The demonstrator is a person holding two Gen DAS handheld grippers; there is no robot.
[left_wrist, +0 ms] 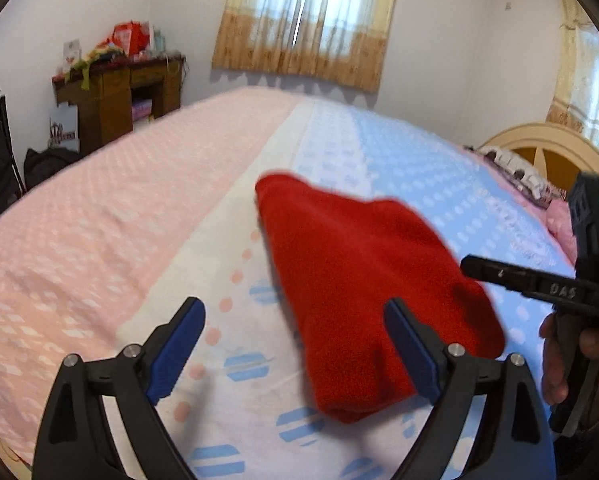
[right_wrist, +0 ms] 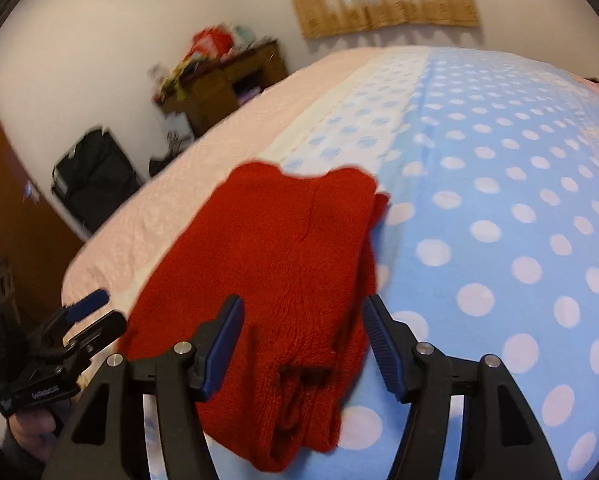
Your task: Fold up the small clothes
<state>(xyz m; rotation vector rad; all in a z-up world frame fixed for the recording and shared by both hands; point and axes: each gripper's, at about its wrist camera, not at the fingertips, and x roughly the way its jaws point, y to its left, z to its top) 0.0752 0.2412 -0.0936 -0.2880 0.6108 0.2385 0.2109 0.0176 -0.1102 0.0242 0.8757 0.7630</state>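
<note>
Your left gripper (left_wrist: pixel 295 350) has its jaws spread wide with nothing pinched; its blue pads (left_wrist: pixel 413 354) stand clear of the cloth, the right-hand pad hanging over the near left part of the red knitted garment (left_wrist: pixel 363 292). Your right gripper (right_wrist: pixel 303 346) also has its jaws apart, holding nothing, with the near end of the garment lying below and between the two pads (right_wrist: pixel 225 344), which do not press on it.

The garment lies folded into a compact, long bundle on the bed (right_wrist: pixel 499 184), its layered open end towards you and its far edge wavy. It rests where the white dotted strip of the bedspread meets the blue polka-dot part, with the pink part (left_wrist: pixel 99 220) off to the left.

Your right hand (left_wrist: pixel 559 360) shows at the edge of the left view. Beyond the bed stand a dark wooden cabinet (left_wrist: pixel 111 96) heaped with colourful things, a curtained window (left_wrist: pixel 307 20) and a cream headboard (left_wrist: pixel 539 148).
</note>
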